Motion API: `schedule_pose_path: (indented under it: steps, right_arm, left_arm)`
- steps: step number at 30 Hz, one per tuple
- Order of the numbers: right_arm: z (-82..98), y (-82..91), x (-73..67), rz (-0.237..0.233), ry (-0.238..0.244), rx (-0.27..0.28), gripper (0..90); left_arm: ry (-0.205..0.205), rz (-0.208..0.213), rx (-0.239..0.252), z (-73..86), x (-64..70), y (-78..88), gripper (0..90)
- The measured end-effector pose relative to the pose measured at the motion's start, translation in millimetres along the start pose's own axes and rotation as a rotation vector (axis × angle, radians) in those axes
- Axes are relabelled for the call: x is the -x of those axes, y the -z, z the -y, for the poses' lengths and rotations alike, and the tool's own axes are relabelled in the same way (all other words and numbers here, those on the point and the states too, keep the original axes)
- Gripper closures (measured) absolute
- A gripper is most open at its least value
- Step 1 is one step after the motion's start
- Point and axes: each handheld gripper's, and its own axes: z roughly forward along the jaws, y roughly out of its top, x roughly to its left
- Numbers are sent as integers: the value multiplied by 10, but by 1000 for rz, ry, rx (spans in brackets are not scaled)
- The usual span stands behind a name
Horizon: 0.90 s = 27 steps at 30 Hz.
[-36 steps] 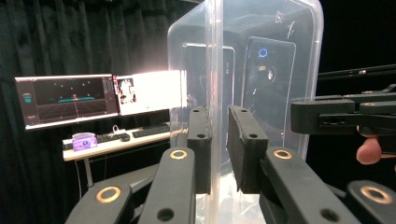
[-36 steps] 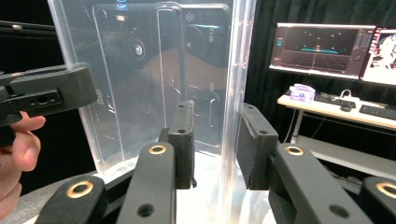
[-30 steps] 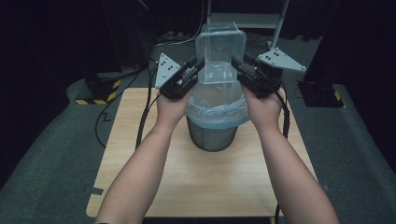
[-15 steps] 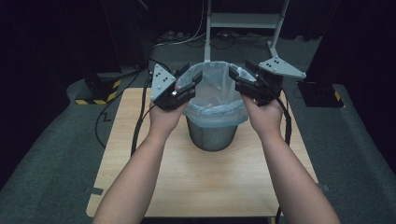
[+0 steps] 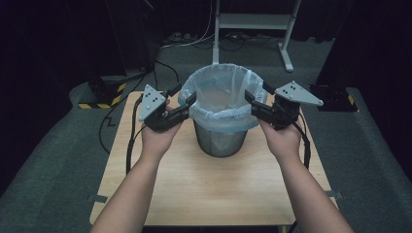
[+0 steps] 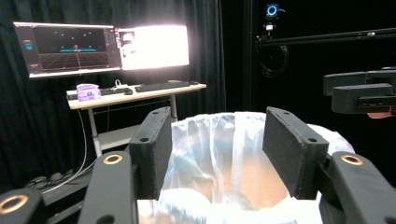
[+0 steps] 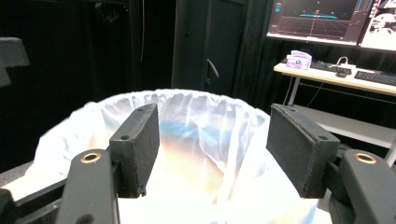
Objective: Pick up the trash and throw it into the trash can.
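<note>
A dark mesh waste bin (image 5: 221,141) stands on the wooden table (image 5: 209,194). A translucent white-blue bag (image 5: 221,90) lines it, its edge folded down over the rim. My left gripper (image 5: 184,96) is at the rim's left side and my right gripper (image 5: 256,93) at its right side. The jaws of both have just been opening. In the left gripper view the left gripper (image 6: 217,140) stands open, with the bag (image 6: 219,158) showing in the gap and no pad pressing it. The right gripper (image 7: 212,140) is open the same way over the bag (image 7: 205,135).
A white metal stand (image 5: 252,22) and cables lie on the floor behind the table. A black-and-yellow striped block (image 5: 103,93) sits back left and a dark box (image 5: 333,94) back right. A desk with monitors (image 6: 102,46) stands across the room.
The bag was held high above the bin by both grippers. Both hands came down and apart, the bag's edge was drawn over the rim, and both sets of jaws opened.
</note>
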Motion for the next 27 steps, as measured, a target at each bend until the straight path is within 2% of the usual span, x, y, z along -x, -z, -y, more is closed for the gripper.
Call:
schedule_pose_path:
  steps: [1, 2, 8, 9, 10, 13, 14, 15, 16, 17, 19, 20, 21, 22, 23, 24, 26, 27]
  right_arm:
    - [74, 42, 11, 3, 0, -5, 343]
    - [111, 66, 14, 3, 1, -5, 343]
    - [312, 222, 14, 10, 7, -16, 343]
    - [312, 222, 14, 10, 7, -16, 343]
    - [347, 249, 11, 8, 8, -19, 343]
    - [506, 326, 3, 6, 21, -34, 343]
    - [548, 339, -2, 6, 18, -42, 342]
    - [548, 339, -2, 6, 18, -42, 342]
    - [629, 349, 2, 7, 23, -55, 339]
    - [629, 349, 2, 7, 23, -55, 339]
    - [759, 352, 0, 12, 25, -86, 334]
    - [759, 352, 0, 12, 25, -86, 334]
    - [853, 344, 5, 13, 17, -108, 332]
    - [900, 336, 14, 18, 17, -119, 332]
    - [900, 336, 14, 18, 17, -119, 332]
    - [995, 323, 41, 18, 0, -148, 333]
    - [1046, 312, 57, 18, -6, -158, 333]
    - [1153, 288, 80, 25, -12, -185, 333]
  left_arm:
    - [2, -3, -11, 33, -3, 68, 411]
    - [2, -3, -11, 33, -3, 68, 409]
    - [2, -17, -78, 182, -65, 315, 391]
    - [2, -17, -78, 182, -65, 315, 390]
    - [16, -19, -89, 201, -81, 350, 390]
    - [14, -31, -137, 278, -143, 450, 379]
    - [13, -39, -168, 344, -174, 499, 375]
    - [13, -39, -168, 344, -174, 499, 371]
    - [14, -43, -180, 381, -192, 518, 368]
    - [10, -48, -204, 414, -213, 540, 368]
    - [13, -63, -250, 535, -283, 581, 354]
    - [13, -63, -250, 535, -283, 581, 350]
    - [21, -71, -266, 580, -312, 590, 346]
    - [32, -87, -307, 679, -374, 607, 344]
    - [32, -87, -307, 679, -374, 607, 344]
    - [36, -94, -328, 733, -405, 617, 343]
    - [45, -110, -368, 864, -474, 634, 341]
    - [59, -127, -398, 971, -524, 648, 337]
